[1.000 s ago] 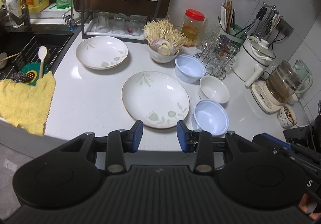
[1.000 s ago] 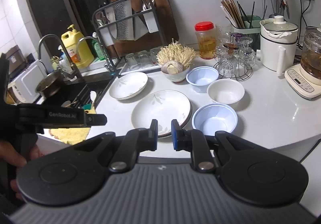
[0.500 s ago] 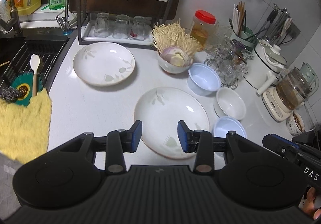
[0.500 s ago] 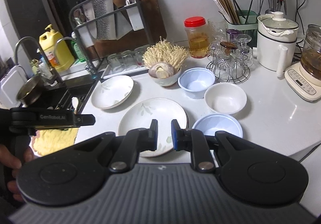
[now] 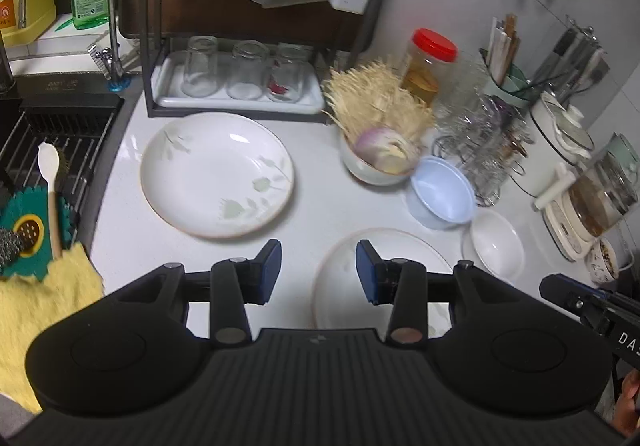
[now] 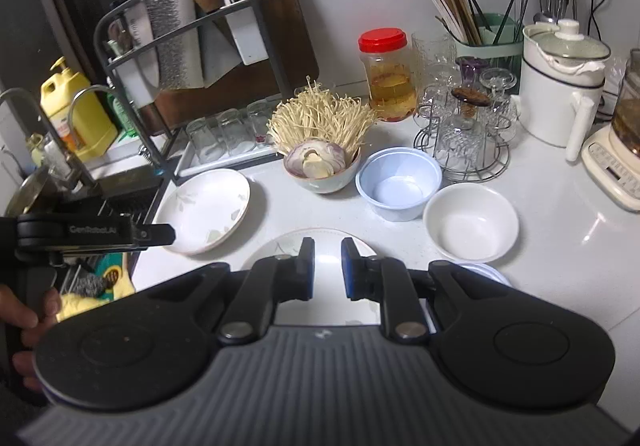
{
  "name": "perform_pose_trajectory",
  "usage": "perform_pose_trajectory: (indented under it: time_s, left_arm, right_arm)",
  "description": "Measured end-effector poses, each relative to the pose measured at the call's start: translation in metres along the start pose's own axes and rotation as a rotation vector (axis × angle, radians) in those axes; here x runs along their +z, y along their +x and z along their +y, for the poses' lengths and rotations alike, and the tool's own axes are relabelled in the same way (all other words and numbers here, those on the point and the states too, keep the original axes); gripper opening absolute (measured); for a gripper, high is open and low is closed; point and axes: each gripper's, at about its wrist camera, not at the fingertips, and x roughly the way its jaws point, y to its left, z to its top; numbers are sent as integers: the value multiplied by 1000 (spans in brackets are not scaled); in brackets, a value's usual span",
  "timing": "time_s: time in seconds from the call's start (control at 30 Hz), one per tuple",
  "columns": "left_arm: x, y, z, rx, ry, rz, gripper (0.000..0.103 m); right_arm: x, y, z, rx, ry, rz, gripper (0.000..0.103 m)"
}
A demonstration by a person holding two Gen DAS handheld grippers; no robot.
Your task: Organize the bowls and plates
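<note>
On a white countertop (image 5: 320, 206) beside a sink, two leaf-patterned plates and several bowls sit spread out. The left gripper (image 5: 318, 266) hangs above the counter with its blue-padded jaws spread apart and nothing between them; the jaws have just been opening a little further. Its left pad sits over bare counter near the front edge of the far plate (image 5: 217, 180), and its right pad overlaps the near plate (image 5: 384, 250), though whether it touches that plate cannot be told from this angle. The right gripper (image 6: 327, 268) is poised over the near plate (image 6: 324, 242) with its jaws drawn nearly together, only a narrow slit between the pads, and it grips nothing. To the right of the near plate stands a white bowl (image 6: 471, 221), and behind it a pale blue bowl (image 6: 400, 182), the two almost touching. A second pale blue bowl (image 6: 486, 273) is mostly hidden behind the right gripper's body. Further back, a bowl of enoki mushrooms and sliced onion (image 6: 322, 162) stands just beside the blue one. The far plate (image 6: 206, 210) lies in front of a black dish rack (image 5: 240, 86) holding upturned glasses. In the right wrist view a hand (image 6: 28, 318) grasps the left gripper's handle at the left edge. A yellow cloth (image 5: 36, 306) drapes over the sink's edge.
</note>
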Motion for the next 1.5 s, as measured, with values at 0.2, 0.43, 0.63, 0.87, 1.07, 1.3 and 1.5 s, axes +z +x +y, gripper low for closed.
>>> perform_pose_trajectory:
  time_s: [0.2, 0.43, 0.63, 0.87, 1.07, 1.3, 1.5]
  left_arm:
    - [24, 23, 32, 27, 7, 22, 50]
    - [46, 50, 81, 53, -22, 63, 64]
    - [64, 72, 119, 60, -46, 88, 68]
    - [83, 105, 153, 64, -57, 110, 68]
    - [89, 134, 178, 68, -63, 145, 68]
    - [91, 164, 189, 38, -47, 171, 63]
    - [96, 182, 197, 36, -41, 168, 53]
  right_arm:
    - [9, 31, 9, -6, 26, 24, 18]
    - [17, 67, 21, -38, 85, 51, 61]
    - [28, 102, 37, -28, 111, 92, 61]
    - [42, 144, 62, 8, 118, 136, 60]
    - [46, 194, 86, 31, 113, 190, 59]
    - [40, 241, 104, 44, 93, 263, 46]
    - [37, 264, 110, 55, 100, 297, 31]
